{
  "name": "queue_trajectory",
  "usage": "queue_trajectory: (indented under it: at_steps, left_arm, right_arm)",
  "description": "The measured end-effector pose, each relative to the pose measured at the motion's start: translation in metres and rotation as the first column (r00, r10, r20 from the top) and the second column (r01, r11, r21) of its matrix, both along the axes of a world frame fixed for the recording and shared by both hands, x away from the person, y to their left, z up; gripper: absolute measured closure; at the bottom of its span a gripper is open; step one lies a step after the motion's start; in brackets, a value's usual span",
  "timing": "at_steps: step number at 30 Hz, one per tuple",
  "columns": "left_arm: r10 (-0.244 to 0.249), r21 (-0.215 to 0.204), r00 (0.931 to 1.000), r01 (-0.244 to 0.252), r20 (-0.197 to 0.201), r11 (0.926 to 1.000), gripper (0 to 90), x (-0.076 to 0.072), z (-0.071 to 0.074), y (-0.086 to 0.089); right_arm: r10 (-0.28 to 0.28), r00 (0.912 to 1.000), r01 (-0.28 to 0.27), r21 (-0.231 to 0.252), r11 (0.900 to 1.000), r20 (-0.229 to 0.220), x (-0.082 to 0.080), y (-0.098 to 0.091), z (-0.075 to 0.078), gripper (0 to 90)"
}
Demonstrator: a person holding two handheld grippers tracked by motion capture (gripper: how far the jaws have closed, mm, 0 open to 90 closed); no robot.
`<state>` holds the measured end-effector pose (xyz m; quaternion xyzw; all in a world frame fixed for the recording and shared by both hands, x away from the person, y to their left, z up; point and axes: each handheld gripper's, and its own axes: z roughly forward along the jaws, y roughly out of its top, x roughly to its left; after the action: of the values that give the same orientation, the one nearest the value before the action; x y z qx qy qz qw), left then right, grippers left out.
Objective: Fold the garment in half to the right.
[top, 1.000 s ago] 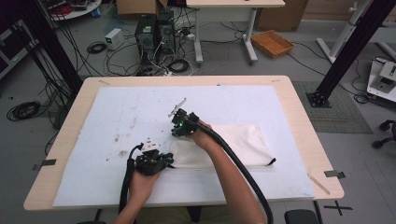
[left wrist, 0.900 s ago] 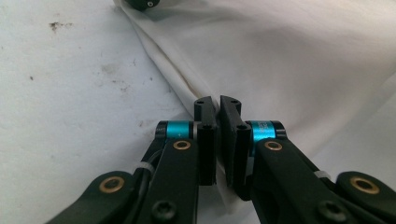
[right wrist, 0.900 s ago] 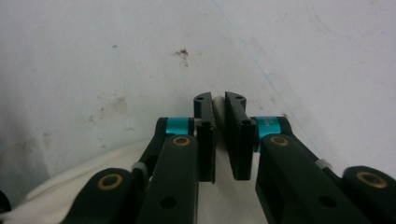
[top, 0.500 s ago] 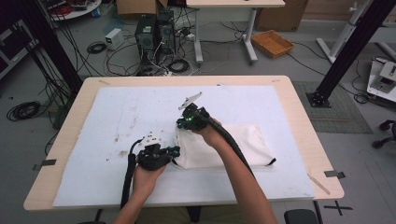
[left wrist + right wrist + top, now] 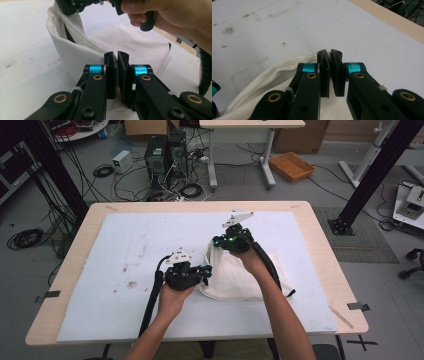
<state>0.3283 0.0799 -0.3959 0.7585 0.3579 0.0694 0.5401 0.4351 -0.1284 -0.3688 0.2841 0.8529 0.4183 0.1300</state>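
Cream cloth bag point(image 5: 240, 280) right of centre in high view, mouth edge lifted off white table mat point(image 5: 125, 250), left gripper point(image 5: 206, 271) pinching its near rim, right gripper point(image 5: 216, 241) pinching far rim, jaws just closed, wooden table point(image 5: 320, 245) edge outside.

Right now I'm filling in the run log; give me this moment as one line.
work: opening cloth bag | left gripper: shut on bag rim | right gripper: shut on opposite rim, lifted | surface: white mat
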Motion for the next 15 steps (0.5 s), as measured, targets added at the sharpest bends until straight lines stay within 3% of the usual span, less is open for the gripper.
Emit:
queue_trajectory:
  at_steps: [9,15]
  left_arm:
    - [-0.068,0.008,0.9976,0.068,-0.013,0.9977,85.6,0.010,0.006,-0.043]
    - [-0.095,0.027,0.9948,0.096,-0.037,0.9950,85.6,0.019,0.006,-0.074]
  right_arm:
    - [-0.057,0.9984,0.057,0.029,0.9980,0.001,-0.004,-0.050,0.002,86.9]
    - [-0.102,0.9947,0.102,0.038,0.9940,-0.009,-0.004,-0.080,-0.007,87.0]
